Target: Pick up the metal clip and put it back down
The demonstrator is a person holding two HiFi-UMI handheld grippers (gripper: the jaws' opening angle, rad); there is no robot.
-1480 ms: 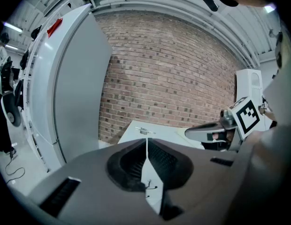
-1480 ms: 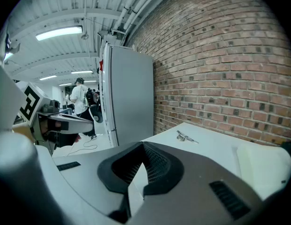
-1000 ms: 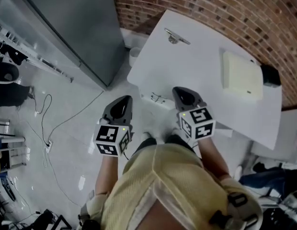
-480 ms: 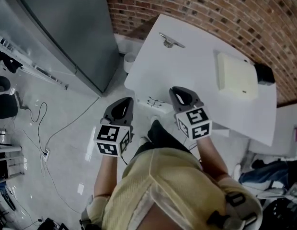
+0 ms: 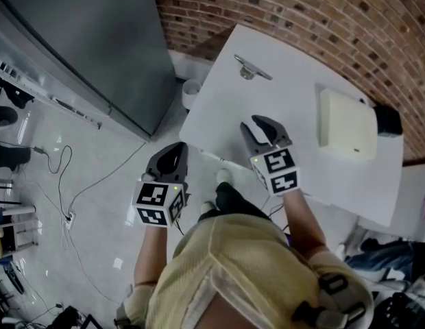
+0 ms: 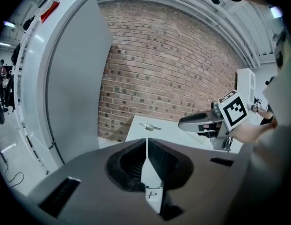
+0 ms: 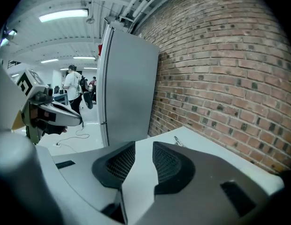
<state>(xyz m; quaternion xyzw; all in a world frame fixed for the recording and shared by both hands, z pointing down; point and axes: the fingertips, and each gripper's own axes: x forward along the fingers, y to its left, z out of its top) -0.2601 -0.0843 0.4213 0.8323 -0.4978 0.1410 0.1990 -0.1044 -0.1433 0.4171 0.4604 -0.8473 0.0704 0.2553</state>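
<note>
The metal clip (image 5: 251,68) lies near the far left corner of the white table (image 5: 295,101); it also shows as a small shape in the left gripper view (image 6: 149,126) and the right gripper view (image 7: 177,141). My right gripper (image 5: 266,124) hovers over the table's near part, well short of the clip. Its jaws have just been opening and stand open, nothing between them (image 7: 143,149). My left gripper (image 5: 173,151) hangs over the floor, left of the table's near edge. Its jaws (image 6: 146,143) are shut on nothing.
A flat cream box (image 5: 346,123) lies at the table's right, with a black object (image 5: 387,120) beside it. A tall grey cabinet (image 5: 96,40) stands at the left, a brick wall (image 5: 301,12) runs behind, and cables (image 5: 62,177) trail over the floor. A small white container (image 5: 192,91) sits by the table corner.
My right gripper has moved forward over the table, and its jaws have gone from shut to open. The left gripper has shifted slightly forward and stays shut.
</note>
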